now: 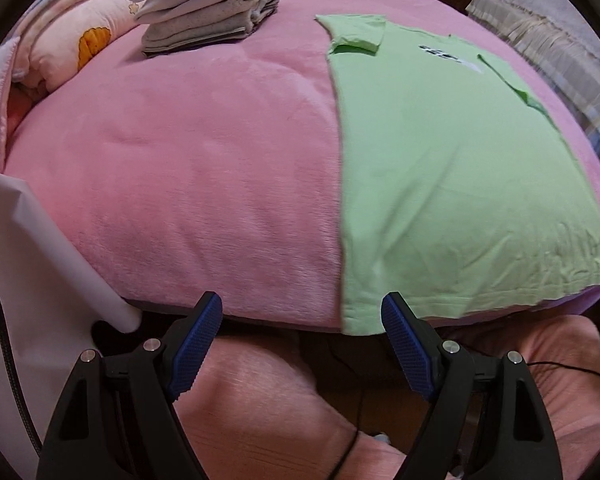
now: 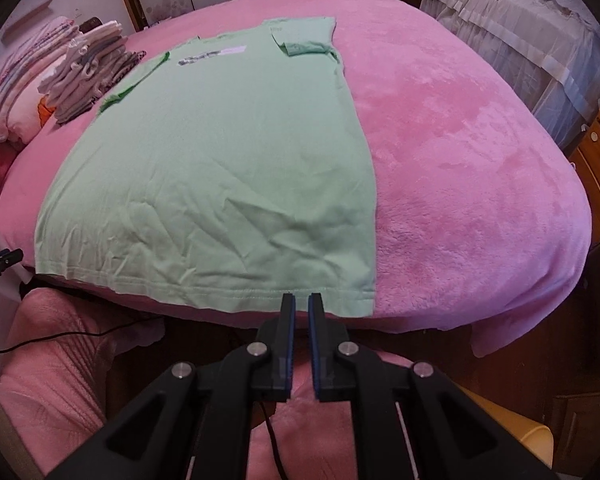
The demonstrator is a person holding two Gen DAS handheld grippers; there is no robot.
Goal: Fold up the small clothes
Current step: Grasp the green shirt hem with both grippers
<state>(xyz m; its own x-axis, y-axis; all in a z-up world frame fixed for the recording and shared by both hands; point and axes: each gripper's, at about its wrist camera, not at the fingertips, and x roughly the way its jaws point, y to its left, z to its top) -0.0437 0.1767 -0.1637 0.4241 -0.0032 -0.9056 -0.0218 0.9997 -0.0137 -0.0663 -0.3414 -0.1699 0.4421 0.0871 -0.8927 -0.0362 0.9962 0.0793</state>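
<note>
now left gripper (image 1: pixel 302 312) gapes, right gripper (image 2: pixel 302 302) nearly closed, empty.

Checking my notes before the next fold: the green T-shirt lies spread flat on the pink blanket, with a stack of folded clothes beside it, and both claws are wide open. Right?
Not quite. Only the left claw is wide open; the right wrist view shows the right claw shut, empty. The green T-shirt does lie flat on the pink blanket, the stack of folded clothes beside it.
</note>
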